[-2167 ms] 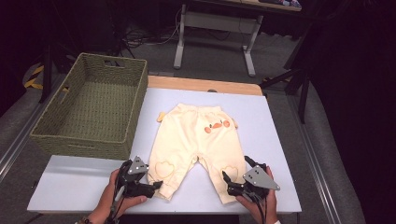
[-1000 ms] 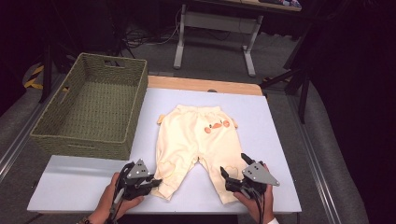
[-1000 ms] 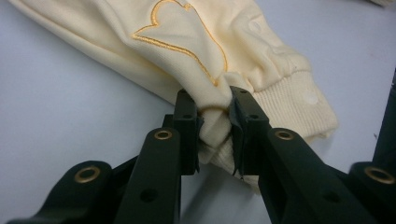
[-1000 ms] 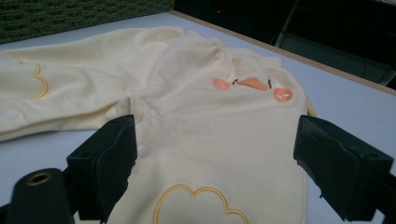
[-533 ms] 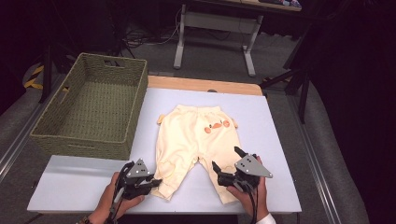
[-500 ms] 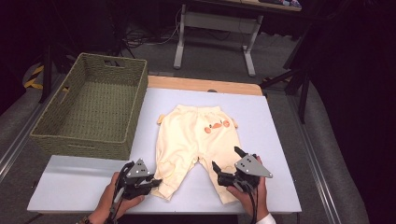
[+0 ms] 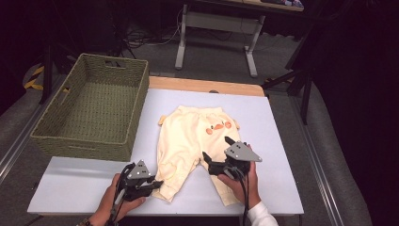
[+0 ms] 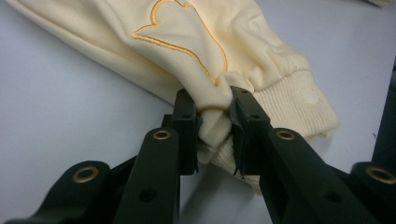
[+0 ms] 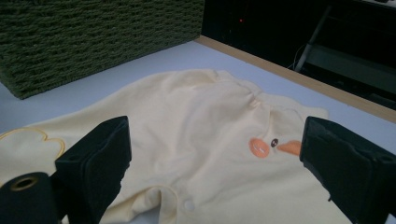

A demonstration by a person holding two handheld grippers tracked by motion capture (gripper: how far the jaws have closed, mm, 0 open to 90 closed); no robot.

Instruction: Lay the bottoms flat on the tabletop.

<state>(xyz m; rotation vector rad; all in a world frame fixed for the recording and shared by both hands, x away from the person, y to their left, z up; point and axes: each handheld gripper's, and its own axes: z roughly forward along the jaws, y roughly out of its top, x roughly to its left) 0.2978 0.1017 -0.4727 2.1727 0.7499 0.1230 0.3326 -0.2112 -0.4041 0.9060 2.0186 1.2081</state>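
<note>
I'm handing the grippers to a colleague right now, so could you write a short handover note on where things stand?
Left gripper: shut on the cuff of one leg of the yellow baby trousers, at the table's near edge.
Right gripper: jaws have just been opening, now wide, nothing between them, above the other leg.
The trousers lie flat on the white table; the green woven basket at far left holds nothing.
Done: one cuff gripped.
Left: probably regrip the other leg, fold, then put the trousers in the basket.
</note>
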